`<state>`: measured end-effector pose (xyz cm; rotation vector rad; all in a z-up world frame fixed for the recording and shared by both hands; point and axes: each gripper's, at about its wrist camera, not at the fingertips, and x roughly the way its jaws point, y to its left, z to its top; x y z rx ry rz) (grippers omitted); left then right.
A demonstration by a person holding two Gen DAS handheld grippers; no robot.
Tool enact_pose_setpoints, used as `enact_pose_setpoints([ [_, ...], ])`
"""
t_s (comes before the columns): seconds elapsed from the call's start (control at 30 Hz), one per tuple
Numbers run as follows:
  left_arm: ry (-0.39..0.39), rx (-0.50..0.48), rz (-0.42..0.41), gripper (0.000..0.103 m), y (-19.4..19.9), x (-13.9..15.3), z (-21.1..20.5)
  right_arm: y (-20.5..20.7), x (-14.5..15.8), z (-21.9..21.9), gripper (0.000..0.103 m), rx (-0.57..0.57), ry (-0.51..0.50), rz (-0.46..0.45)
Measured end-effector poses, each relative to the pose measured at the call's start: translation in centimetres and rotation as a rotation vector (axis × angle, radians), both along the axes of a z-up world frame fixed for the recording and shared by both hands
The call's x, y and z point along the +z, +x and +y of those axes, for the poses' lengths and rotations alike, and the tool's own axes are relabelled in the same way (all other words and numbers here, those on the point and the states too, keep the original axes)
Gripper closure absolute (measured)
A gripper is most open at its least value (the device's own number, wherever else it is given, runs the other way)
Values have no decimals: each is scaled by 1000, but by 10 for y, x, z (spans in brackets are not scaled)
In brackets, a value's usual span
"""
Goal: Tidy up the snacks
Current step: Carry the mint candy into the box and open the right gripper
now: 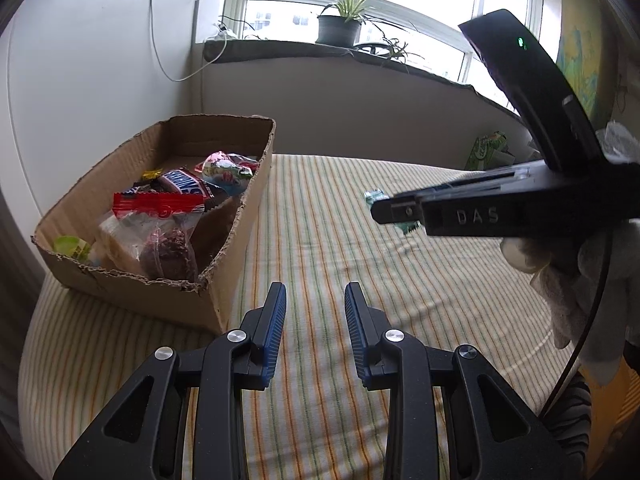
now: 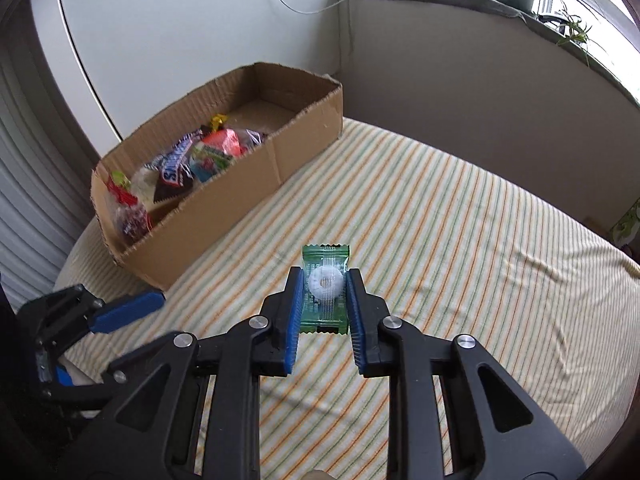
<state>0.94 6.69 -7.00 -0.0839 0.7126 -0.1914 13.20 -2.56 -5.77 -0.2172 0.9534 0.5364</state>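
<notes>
Between the blue pads of my right gripper (image 2: 323, 286) sits a green candy wrapper (image 2: 325, 292) with a white ring-shaped sweet inside, and both pads press its sides, so I am clamped on it; it hangs above the striped cloth (image 2: 460, 240) of the bed, out toward the middle and well apart from the box; from my left wrist only a scrap of green shows behind the right gripper's black body, so I cannot tell more of the wrapper there; my left gripper (image 1: 315, 308) hovers over the cloth with its fingers apart and nothing between them, just beside the near corner of the cardboard box (image 1: 240, 216); that box stands at the left edge of the bed against the white wall; inside it lie a Snickers bar (image 1: 186, 184), a red-topped clear packet (image 1: 160, 224) holding something dark, a pink and blue packet (image 1: 224, 170) and a small yellow-green piece (image 1: 70, 246) in the nearest corner; my right hand (image 1: 560, 268) wears a grey glove.
</notes>
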Motion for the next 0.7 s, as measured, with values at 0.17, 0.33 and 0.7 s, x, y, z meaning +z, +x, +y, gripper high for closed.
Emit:
enact_pose_setpoints([
  [0.17,14,-1,-4,74,-1,0,-3,13,23,24,81,26,44,-33],
  [0.33,10,1,-2,74,-1,-1,-3,34,33,55,81,60,85,-37],
  [0.7,-8,18,9,74,2,-2,5,74,20,107,81,100,86,-14],
])
